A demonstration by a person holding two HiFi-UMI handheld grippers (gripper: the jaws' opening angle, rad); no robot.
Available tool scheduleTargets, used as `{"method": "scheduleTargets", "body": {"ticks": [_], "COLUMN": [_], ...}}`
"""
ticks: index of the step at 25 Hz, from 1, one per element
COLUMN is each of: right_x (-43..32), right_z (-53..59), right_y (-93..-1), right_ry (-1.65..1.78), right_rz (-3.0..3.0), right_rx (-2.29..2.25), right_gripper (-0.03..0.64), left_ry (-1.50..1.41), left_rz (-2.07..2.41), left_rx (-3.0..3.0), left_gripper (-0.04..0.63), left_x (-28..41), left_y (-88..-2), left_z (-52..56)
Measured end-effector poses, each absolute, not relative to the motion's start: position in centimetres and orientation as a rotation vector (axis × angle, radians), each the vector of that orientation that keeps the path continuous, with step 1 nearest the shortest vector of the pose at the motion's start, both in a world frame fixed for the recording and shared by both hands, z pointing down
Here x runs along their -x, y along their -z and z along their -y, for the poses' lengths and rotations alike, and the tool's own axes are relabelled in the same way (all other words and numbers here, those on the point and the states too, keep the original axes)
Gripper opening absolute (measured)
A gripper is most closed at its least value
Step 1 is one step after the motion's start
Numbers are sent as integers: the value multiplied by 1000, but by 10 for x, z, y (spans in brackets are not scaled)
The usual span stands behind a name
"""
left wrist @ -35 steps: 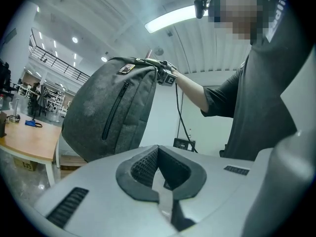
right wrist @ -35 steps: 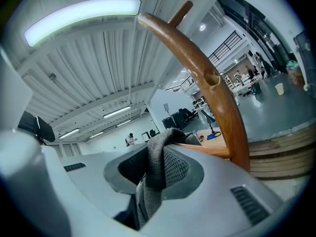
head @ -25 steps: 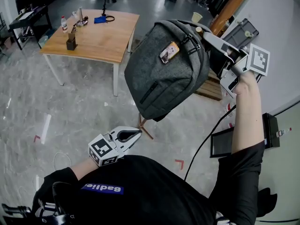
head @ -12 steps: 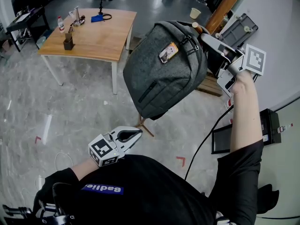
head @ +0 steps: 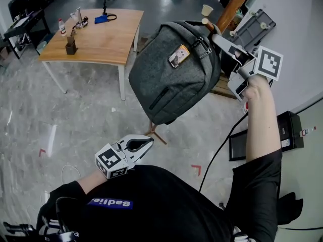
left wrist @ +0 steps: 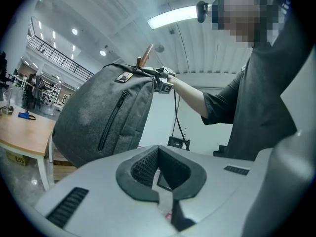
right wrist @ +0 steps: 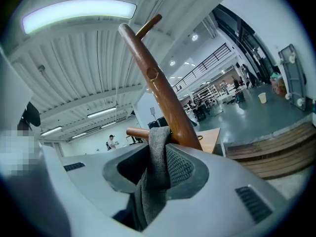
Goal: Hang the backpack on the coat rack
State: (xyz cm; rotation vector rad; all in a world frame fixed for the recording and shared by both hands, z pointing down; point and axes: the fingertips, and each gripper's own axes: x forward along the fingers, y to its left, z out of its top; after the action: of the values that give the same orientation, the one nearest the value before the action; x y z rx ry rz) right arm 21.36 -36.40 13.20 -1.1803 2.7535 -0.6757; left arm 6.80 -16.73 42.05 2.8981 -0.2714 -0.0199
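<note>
— Far left, what?
— Wooden table [head: 96, 37] on the grey floor [head: 75, 115], with a small bottle [head: 61, 26] and a blue item [head: 101, 19] on top, well apart from everything else.
— And lower down, nearer the body?
— Left gripper [head: 145, 143], held low and close to the chest. Clenched tip to tip, with nothing between the pads and only a hollow loop behind the tips.
— Moving to the middle?
— Grey backpack [head: 174, 77], lifted clear of the floor and hanging tilted, with a small orange tag [head: 175, 56] on the front. Up above the left gripper, as seen from that gripper's own view.
— Held how?
— By the grey strap [right wrist: 157, 167] at the top, pinched in the right gripper [head: 218, 39] at the end of a raised arm. Clamped firmly, with the strap draped over the tips.
— And further right?
— Brown wooden coat rack [head: 233, 6] just beyond the backpack, slanting across the view. Short peg [right wrist: 139, 132] right at the strap. Whether looped over or only pressed against, cannot tell. Paper cup [head: 206, 9] on the floor behind.
</note>
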Motion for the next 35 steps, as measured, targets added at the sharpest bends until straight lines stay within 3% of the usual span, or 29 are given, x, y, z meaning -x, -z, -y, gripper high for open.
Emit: {"method": "scheduleTargets", "body": {"ticks": [21, 28, 35], "right_x": [-245, -243, -191], "right_z": [304, 237, 154], "right_y": [-136, -157, -231], "right_ry": [315, 124, -10], "right_rz": [-2465, -2490, -2702], "right_rx": [1464, 1417, 1199], "right_gripper": [98, 98, 98], "left_ry": [-40, 5, 31], "left_rz": [27, 186, 433], "left_rx": [-2939, -2928, -2898], "left_gripper": [-2, -2, -2], "left_x": [-27, -60, -81], "left_y": [-423, -407, -399], "left_z": [118, 91, 64]}}
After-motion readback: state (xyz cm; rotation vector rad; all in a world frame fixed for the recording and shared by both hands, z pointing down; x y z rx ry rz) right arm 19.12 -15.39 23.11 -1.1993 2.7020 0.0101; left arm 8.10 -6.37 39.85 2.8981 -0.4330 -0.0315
